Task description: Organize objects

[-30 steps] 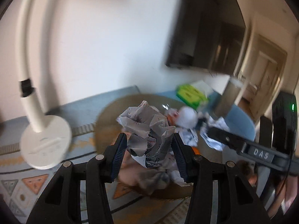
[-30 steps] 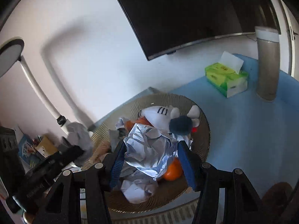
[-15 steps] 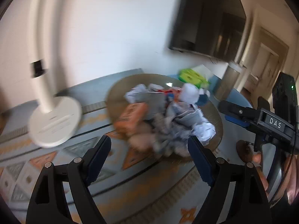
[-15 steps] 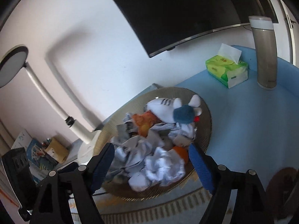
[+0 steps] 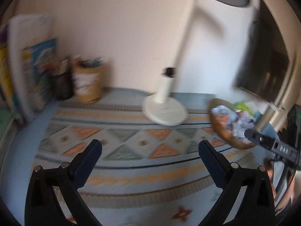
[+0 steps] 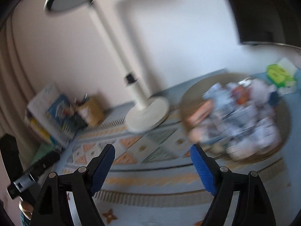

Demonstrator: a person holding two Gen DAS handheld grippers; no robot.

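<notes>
Over bare patterned mat point(image 5: 146, 146), both tools empty: left tool point(image 5: 150, 150) opening wide, right tool point(image 6: 152, 155) parted

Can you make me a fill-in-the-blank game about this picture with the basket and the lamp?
1. The crumpled paper lies piled in the round woven ____.
2. The white lamp stands on the patterned mat, to the ____ of the basket in the right wrist view.
3. Between the pads of the right hand-held gripper there is ____.
4. The tissue box beyond the basket is ____ in colour.

Missing words: basket; left; nothing; green
</notes>
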